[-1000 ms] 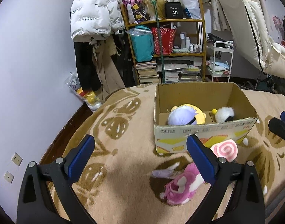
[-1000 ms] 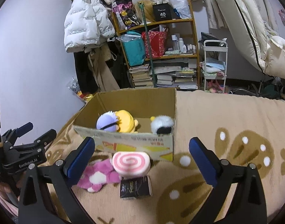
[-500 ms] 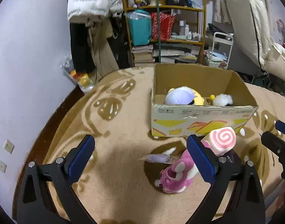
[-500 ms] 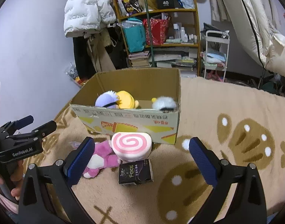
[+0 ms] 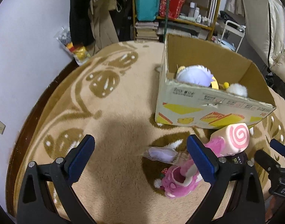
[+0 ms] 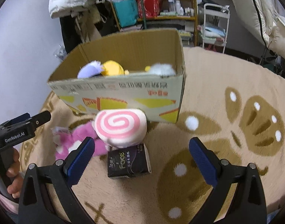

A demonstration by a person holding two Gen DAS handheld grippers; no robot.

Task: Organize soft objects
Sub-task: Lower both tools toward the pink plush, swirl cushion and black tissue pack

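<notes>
Spread across the bed, a tan paw-print blanket (image 6: 226, 78) is carrying a cardboard box (image 6: 123, 93) already holding a few plush toys, while a pink-swirl roll cushion (image 6: 121, 127), a pink plush (image 5: 177, 182) and a black tissue pack (image 6: 128, 161) are lying just in front of its near wall. Both the left gripper (image 5: 140, 157) and the right gripper (image 6: 141, 158) are hovering with fingers spread wide, gripping nothing. It looks like the reaching step, so next the right one would need to be lowering around the roll cushion and closing gently.
</notes>
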